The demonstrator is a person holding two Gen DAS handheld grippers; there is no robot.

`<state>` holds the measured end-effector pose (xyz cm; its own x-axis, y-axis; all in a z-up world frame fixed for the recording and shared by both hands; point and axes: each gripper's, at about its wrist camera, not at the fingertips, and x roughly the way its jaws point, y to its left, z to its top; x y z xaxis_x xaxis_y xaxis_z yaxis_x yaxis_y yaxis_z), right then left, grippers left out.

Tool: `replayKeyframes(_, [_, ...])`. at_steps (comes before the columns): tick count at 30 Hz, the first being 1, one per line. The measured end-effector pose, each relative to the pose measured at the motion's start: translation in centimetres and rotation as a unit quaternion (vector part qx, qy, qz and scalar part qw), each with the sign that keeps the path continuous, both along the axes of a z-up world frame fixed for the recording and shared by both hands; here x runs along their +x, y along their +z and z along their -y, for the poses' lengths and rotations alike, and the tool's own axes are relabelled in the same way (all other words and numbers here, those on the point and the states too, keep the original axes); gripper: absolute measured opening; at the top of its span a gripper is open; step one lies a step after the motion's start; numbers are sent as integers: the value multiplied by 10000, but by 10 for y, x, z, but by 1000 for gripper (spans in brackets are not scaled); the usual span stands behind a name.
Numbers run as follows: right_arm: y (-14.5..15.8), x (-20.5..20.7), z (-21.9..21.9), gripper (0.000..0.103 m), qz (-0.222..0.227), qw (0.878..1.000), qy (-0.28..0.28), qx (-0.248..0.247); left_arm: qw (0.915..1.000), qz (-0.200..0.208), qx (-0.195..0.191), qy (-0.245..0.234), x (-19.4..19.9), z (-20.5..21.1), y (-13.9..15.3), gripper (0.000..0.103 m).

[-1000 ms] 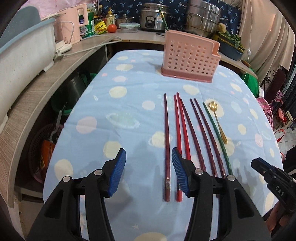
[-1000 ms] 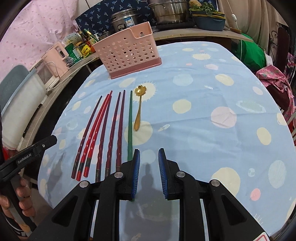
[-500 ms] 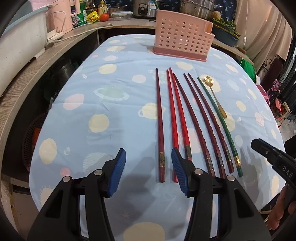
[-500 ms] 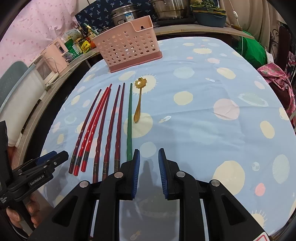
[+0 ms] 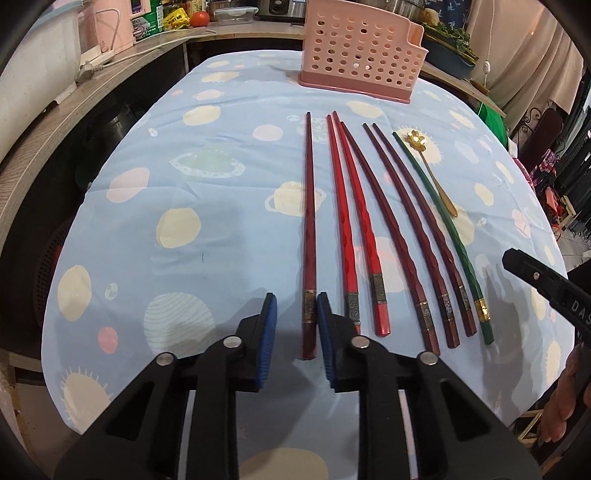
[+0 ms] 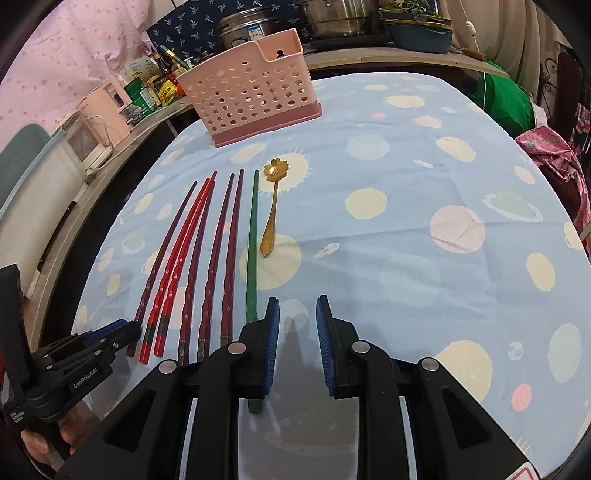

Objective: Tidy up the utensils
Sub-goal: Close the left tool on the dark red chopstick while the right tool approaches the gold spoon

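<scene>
Several chopsticks lie side by side on the blue spotted tablecloth (image 5: 207, 236): a dark red one (image 5: 309, 229) at the left, two bright red ones (image 5: 347, 229), three maroon ones (image 5: 413, 236) and a green one (image 5: 443, 229). A gold flower spoon (image 5: 428, 166) lies to their right. A pink perforated utensil holder (image 5: 358, 48) stands at the far end. My left gripper (image 5: 295, 317) is half closed, its jaws around the near end of the dark red chopstick with a gap left. My right gripper (image 6: 297, 321) is open and empty, just right of the green chopstick (image 6: 252, 243).
A curved wooden counter (image 5: 44, 122) runs along the left with a pink appliance (image 5: 107, 22), bottles and a tomato. Pots and a rice cooker (image 6: 251, 26) stand behind the holder (image 6: 255, 96). A green bag (image 6: 506, 96) and pink cloth (image 6: 554, 147) lie off the right table edge.
My left gripper has moved right and forward over the dark red chopstick's near end, and its jaws have narrowed. My right gripper has barely moved.
</scene>
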<state>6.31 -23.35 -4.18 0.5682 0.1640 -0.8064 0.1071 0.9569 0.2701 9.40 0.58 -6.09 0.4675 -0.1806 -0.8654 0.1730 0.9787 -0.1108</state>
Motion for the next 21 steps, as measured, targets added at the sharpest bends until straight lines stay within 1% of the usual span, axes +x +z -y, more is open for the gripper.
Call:
replayKeyframes(1, [0, 4, 0, 21, 5, 10000, 3, -3, 10000, -3, -7, -10, 1, 0, 0, 9])
replayKeyframes(2, [-1, 8, 0, 21, 9, 10000, 2, -2, 10000, -7, -10, -13, 1, 0, 0, 8])
replayKeyframes(8, [-5, 36, -3, 21, 5, 10000, 12, 64, 10000, 18, -12, -19, 5, 0, -1, 8])
replayKeyframes(15, [-7, 60, -16, 20, 53, 9998, 165, -54, 10000, 23, -15, -30, 6, 0, -1, 8])
replayKeyframes(19, [-13, 70, -19, 19, -10, 9998, 185, -119, 10000, 39, 4, -46, 6, 0, -1, 8])
replayKeyframes(21, [-17, 73, -20, 17, -50, 9997, 195, -124, 10000, 39, 4, -49, 6, 0, -1, 8])
